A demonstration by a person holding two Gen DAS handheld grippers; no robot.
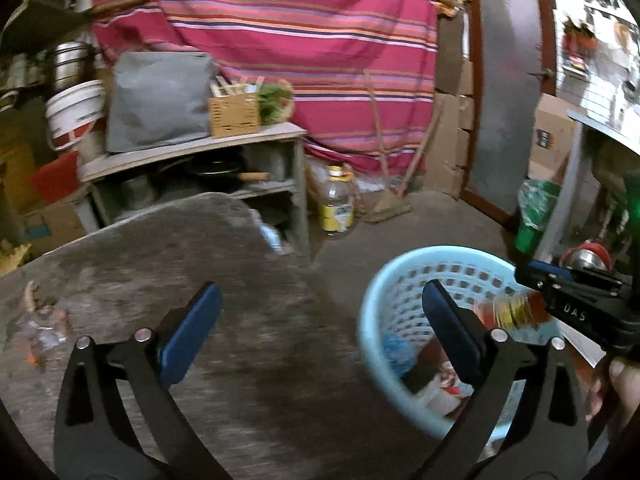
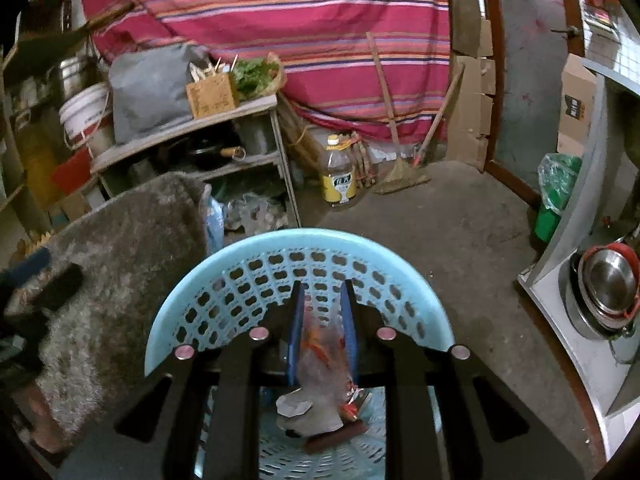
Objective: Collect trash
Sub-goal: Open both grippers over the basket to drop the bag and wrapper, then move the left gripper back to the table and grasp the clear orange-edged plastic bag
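Left of the blue basket (image 1: 372,320), the left gripper (image 1: 320,340) gapes wide and empty above the grey tabletop (image 1: 160,248). Over the basket, the right gripper (image 2: 322,320) pinches a clear wrapper (image 2: 320,340); more trash (image 2: 316,416) lies inside.

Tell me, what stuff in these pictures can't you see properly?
- Trash in the blue basket: in the right wrist view the right gripper and its clear wrapper cover most of it.
- The wrapper's print: motion blur smears it in the left wrist view.
- Scraps on the grey table: blurred, and near the left edge.
- Oil bottle label: too small to read.
- Left gripper, open: only a dark blur in the right wrist view.
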